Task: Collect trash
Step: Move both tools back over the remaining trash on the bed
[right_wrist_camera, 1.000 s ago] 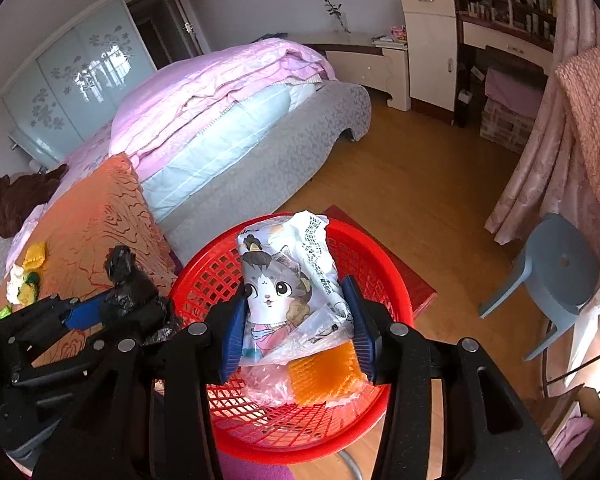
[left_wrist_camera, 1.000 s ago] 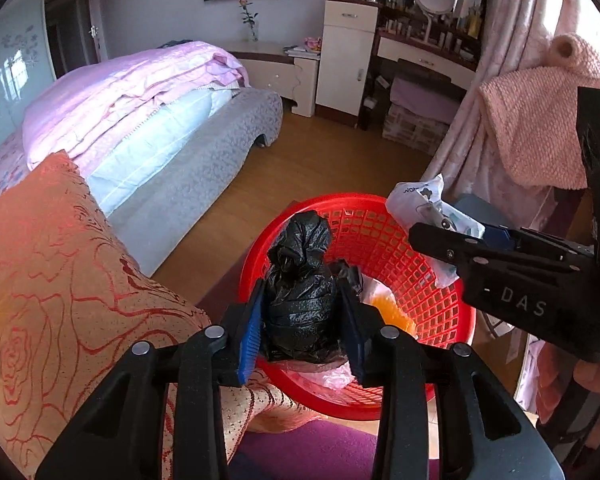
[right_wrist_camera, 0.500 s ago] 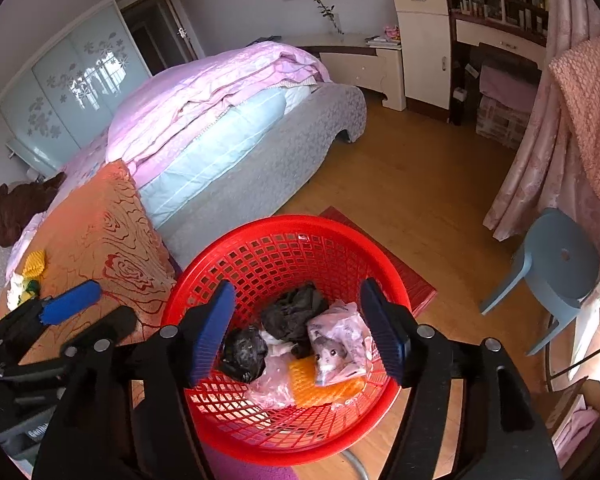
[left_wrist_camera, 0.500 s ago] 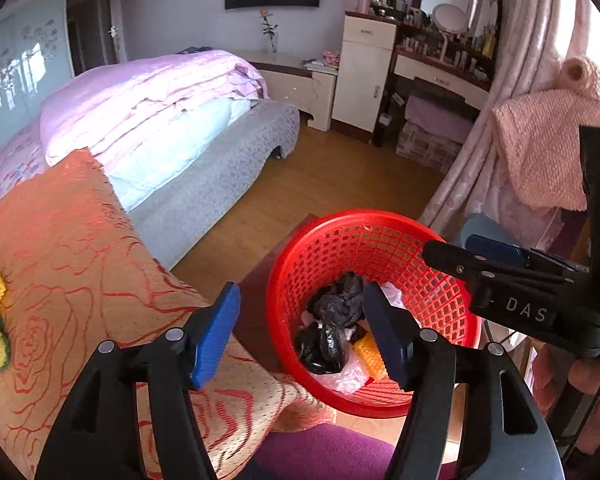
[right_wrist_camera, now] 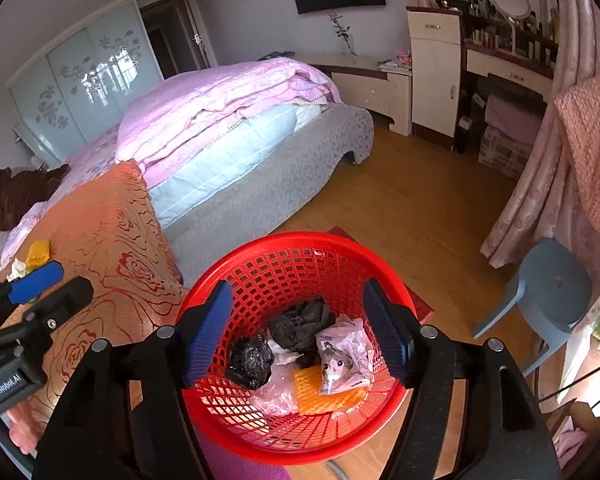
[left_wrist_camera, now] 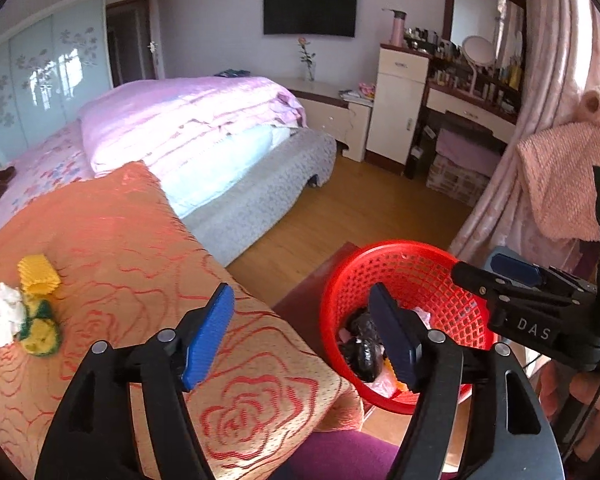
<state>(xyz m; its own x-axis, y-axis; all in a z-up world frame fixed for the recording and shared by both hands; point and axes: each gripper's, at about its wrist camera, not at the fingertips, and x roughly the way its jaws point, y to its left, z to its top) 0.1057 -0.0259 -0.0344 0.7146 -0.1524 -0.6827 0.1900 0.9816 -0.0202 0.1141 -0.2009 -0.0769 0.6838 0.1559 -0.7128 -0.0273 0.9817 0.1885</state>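
Above red basket (right_wrist_camera: 300, 248), right gripper (right_wrist_camera: 296, 334) angled down, jaws just opened, empty

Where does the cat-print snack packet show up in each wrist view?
Left wrist view: not visible; the red basket shows only black bags and scraps past the left claw.
Right wrist view: the cat-print snack packet lies in the basket, lower right of centre, on an orange mesh piece, between the right claw's open fingers.
Shared landmark: the red basket beside the orange rose-pattern cushion.
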